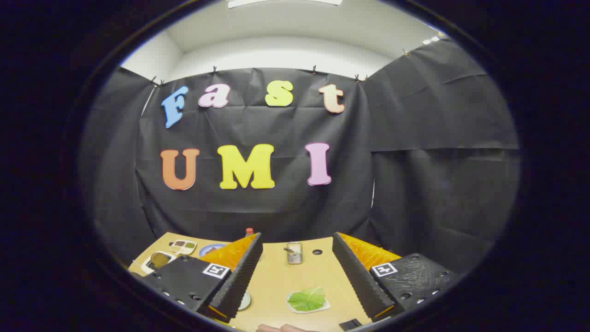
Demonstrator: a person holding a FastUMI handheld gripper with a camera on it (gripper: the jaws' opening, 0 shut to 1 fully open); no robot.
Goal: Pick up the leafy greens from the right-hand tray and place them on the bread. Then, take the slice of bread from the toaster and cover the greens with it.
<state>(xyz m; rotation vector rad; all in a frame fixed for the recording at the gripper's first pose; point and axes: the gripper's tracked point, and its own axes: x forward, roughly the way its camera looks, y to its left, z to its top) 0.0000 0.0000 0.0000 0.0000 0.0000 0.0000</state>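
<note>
My gripper (297, 258) hangs above the wooden table (276, 276), open, with nothing between its fingers. The leafy greens (306, 299) lie on a small white tray (322, 306), down on the table in the gap between the two fingers, nearer the right one. A silver toaster (294, 252) stands farther back, beyond the fingertips, near the table's far edge. The edge of a round plate (245, 301) peeks out from under the left finger; what lies on it is hidden.
At the table's far left sit a white tray (156, 261) holding something brownish, a small divided dish (183, 246) and a blue plate (209, 249). A red-capped bottle (249, 231) stands behind the left fingertip. A dark hole (317, 252) marks the table right of the toaster.
</note>
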